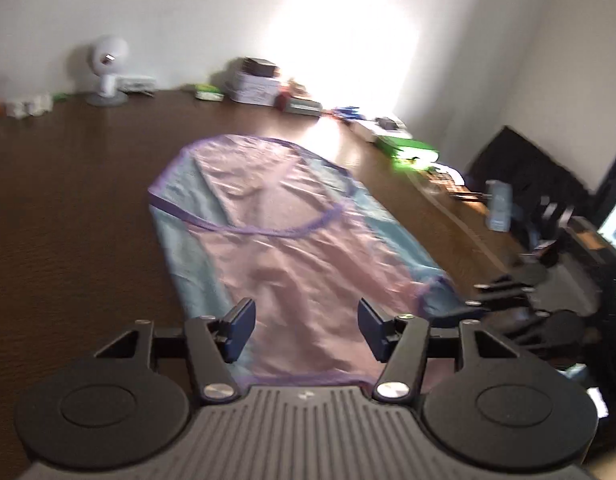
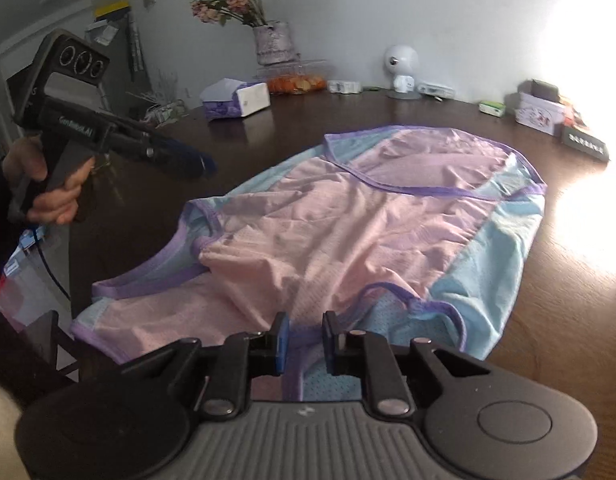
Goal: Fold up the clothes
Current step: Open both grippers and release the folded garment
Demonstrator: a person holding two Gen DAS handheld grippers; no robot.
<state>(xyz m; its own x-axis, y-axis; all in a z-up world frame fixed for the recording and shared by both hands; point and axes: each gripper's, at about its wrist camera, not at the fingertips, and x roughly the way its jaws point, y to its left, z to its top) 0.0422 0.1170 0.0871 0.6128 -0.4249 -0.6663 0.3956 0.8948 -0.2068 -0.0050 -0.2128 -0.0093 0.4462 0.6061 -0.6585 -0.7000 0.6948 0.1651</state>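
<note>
right wrist: dark wood table [image 2: 568,300] under the vest [image 2: 348,220], left fingers apart, right fingers nearly together, gripping nothing.

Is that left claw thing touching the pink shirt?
Apart. The right wrist view shows the left gripper open in the air, dark table visible between it and the shirt.

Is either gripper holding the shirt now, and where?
Neither. The left gripper is open above the shirt; the right gripper is partly open over its near edge.

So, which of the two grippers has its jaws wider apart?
The left gripper: its jaws stand wide apart above the pink garment. The right gripper shows only a narrow gap.
</note>
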